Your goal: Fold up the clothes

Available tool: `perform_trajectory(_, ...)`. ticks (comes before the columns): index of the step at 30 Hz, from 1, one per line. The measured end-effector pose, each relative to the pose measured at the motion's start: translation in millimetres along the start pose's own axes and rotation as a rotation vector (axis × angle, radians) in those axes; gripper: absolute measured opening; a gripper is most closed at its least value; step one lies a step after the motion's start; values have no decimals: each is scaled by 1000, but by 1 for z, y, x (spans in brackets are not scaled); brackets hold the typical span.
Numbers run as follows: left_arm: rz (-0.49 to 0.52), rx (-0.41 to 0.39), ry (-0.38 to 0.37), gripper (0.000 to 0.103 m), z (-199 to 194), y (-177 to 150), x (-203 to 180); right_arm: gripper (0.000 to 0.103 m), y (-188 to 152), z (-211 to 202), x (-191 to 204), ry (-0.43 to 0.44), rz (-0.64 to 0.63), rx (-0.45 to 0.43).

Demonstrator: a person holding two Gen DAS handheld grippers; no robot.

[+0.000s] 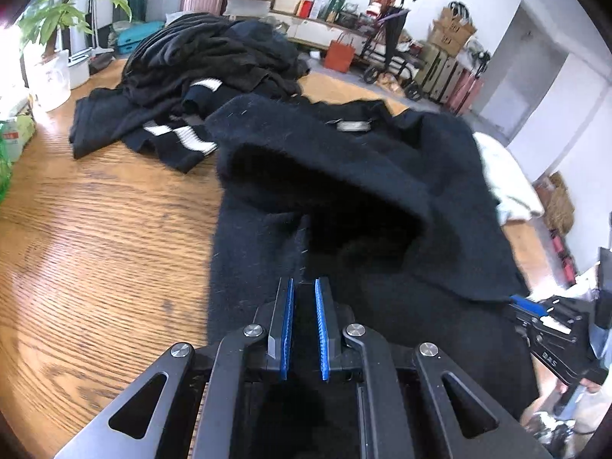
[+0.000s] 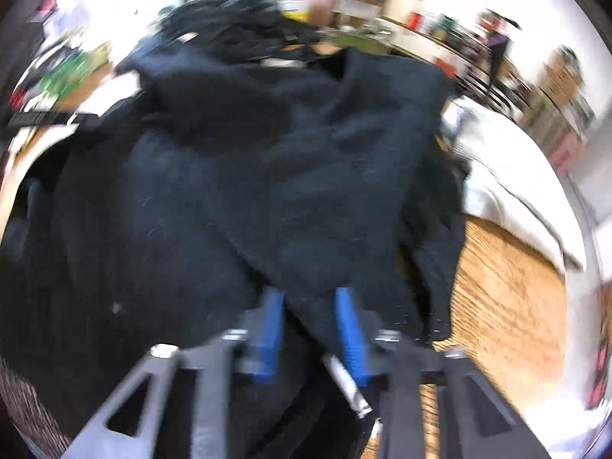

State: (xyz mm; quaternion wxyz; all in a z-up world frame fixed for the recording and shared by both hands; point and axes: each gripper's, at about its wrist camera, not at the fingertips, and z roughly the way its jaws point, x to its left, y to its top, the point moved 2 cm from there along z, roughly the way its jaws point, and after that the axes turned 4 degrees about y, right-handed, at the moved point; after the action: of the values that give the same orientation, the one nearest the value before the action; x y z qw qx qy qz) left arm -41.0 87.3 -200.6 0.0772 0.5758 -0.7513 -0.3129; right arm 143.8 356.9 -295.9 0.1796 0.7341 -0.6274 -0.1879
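A fuzzy black sweater point(image 1: 344, 176) lies on the wooden table point(image 1: 95, 229), its grey neck label point(image 1: 352, 126) at the far side. One part is folded over into a raised flap. My left gripper point(image 1: 304, 287) hovers low over the near part, blue pads a narrow gap apart, with only dark cloth showing below them. My right gripper point(image 1: 524, 304) sits at the flap's right corner. The right wrist view is blurred; there the right gripper point(image 2: 310, 306) has a wedge of the sweater point(image 2: 267, 172) pinched between its blue pads.
A heap of dark clothes point(image 1: 214, 53) and a black garment with white stripes point(image 1: 172, 134) lie at the table's far left. A white container point(image 1: 53, 76) and a plant point(image 1: 49, 19) stand at the left edge. White fabric point(image 1: 508, 179) lies to the right.
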Motion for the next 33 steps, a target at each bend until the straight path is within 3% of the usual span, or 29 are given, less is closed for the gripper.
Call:
perform_trajectory(2,-30,-13,-32,45,-4,3,0,8,7,-8,2,19,27,-25)
perform_trajectory(3,-50,-21,-39,63,-5,5,1,7,12,-19,6,33,18,-51)
perform_trajectory(4,-65,-30,-43,69,-7,5,2,7,15,-31,8,42,14,-73)
perform_trajectory(8,-87,-38,-22,70,-7,8,4,6,43,-91,16,163,17,-194)
perform_trajectory(11,-26,-38,69,70,0,8,0,5,59,-135,14,217,16,-296)
perform_trajectory(14,41,-55,160,70,4,5,-2,5,83,-147,-15,81,50,-367)
perform_trajectory(15,42,-61,151,70,5,4,0,5,88,-143,-29,14,77,-365)
perform_trajectory(18,-19,-60,99,70,3,5,13,8,94,-94,-74,-86,188,-216)
perform_trajectory(19,-34,-64,90,70,0,5,17,12,93,-75,-83,-115,205,-159)
perform_trajectory(20,-39,-65,86,70,-1,6,19,26,88,-54,-90,-153,220,-95)
perform_trajectory(23,-43,-60,89,70,-1,8,24,33,78,-32,-83,-88,236,-58)
perform_trajectory(26,8,-50,138,70,6,4,16,42,88,-26,-41,46,152,-92)
perform_trajectory(30,139,-60,226,70,12,-9,4,47,109,-16,42,234,-58,-128)
perform_trajectory(33,240,-68,274,70,10,-20,-1,51,113,-2,100,227,-242,-162)
